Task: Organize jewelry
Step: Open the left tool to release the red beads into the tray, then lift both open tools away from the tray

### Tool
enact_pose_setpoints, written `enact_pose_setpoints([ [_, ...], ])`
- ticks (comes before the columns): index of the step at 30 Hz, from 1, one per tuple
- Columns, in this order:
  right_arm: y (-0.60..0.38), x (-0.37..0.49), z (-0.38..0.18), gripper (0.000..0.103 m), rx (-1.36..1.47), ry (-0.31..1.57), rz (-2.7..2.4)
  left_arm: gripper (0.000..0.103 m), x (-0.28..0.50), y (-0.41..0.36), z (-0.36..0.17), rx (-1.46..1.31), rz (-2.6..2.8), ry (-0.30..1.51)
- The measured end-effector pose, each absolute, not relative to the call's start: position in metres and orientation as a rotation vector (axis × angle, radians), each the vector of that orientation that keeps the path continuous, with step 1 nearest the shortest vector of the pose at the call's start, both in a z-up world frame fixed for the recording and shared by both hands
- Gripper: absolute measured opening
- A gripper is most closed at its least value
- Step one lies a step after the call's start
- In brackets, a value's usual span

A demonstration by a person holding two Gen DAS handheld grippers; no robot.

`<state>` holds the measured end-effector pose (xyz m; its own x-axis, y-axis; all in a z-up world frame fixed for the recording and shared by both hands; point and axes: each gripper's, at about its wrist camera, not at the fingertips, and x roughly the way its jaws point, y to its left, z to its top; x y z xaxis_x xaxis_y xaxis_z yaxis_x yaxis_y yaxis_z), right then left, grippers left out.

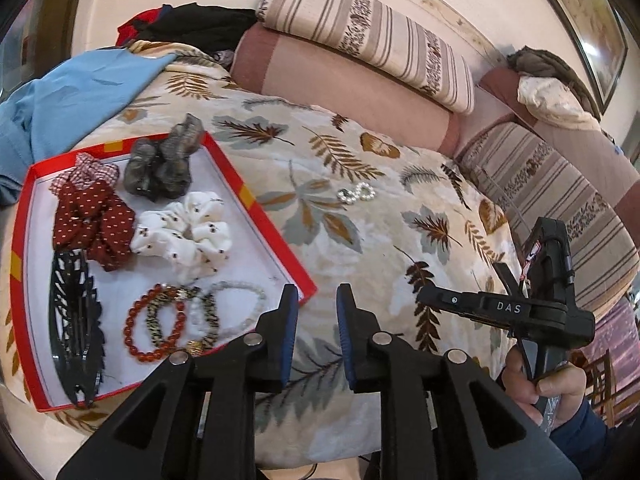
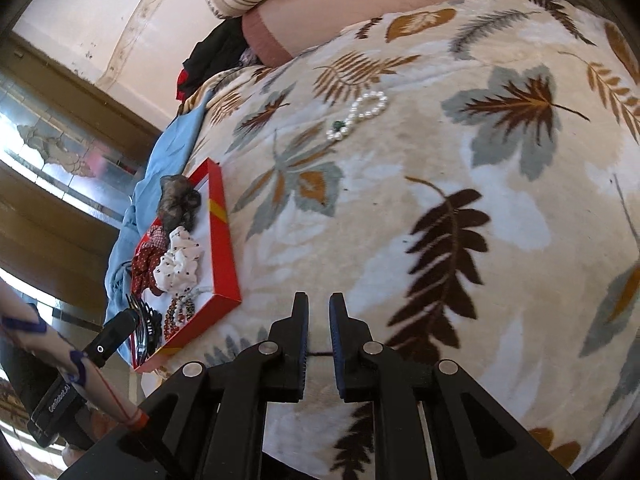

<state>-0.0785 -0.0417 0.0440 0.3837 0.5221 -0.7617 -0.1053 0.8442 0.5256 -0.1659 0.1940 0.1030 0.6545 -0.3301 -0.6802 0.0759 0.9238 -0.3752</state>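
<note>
A red-rimmed white tray (image 1: 276, 232) lies on the leaf-print blanket and holds several scrunchies (image 1: 182, 232), beaded bracelets (image 1: 176, 320) and a black hair claw (image 1: 76, 328). A white pearl bracelet (image 1: 356, 192) lies loose on the blanket, right of the tray; it also shows in the right wrist view (image 2: 360, 114). My left gripper (image 1: 317, 300) is open and empty, hovering just off the tray's near right corner. My right gripper (image 2: 319, 308) is open by a narrow gap and empty, above the blanket right of the tray (image 2: 220, 240), well short of the pearls.
Striped bolsters and pillows (image 1: 360, 36) line the far side of the bed. Blue cloth (image 1: 80, 96) and dark clothes (image 1: 192, 24) lie beyond the tray. The hand-held right gripper body (image 1: 532, 312) shows at the right in the left wrist view.
</note>
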Motion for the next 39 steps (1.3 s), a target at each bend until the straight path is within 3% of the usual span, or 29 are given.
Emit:
enact_pose_setpoints([
  [4, -0.044, -0.082, 0.045, 0.014, 0.427, 1.112, 0.423, 0.026, -0.168, 0.180, 0.104, -0.288, -0.234, 0.826],
  [30, -0.006, -0.103, 0.067, 0.022, 0.334, 1.097, 0.477, 0.039, -0.185, 0.164, 0.111, -0.204, -0.212, 0.804],
  [36, -0.001, -0.107, 0.068, 0.023, 0.315, 1.098, 0.482, 0.046, -0.186, 0.170, 0.109, -0.195, -0.170, 0.808],
  [39, 0.000, -0.107, 0.068, 0.024, 0.314, 1.097, 0.485, 0.056, -0.187, 0.174, 0.108, -0.176, -0.130, 0.800],
])
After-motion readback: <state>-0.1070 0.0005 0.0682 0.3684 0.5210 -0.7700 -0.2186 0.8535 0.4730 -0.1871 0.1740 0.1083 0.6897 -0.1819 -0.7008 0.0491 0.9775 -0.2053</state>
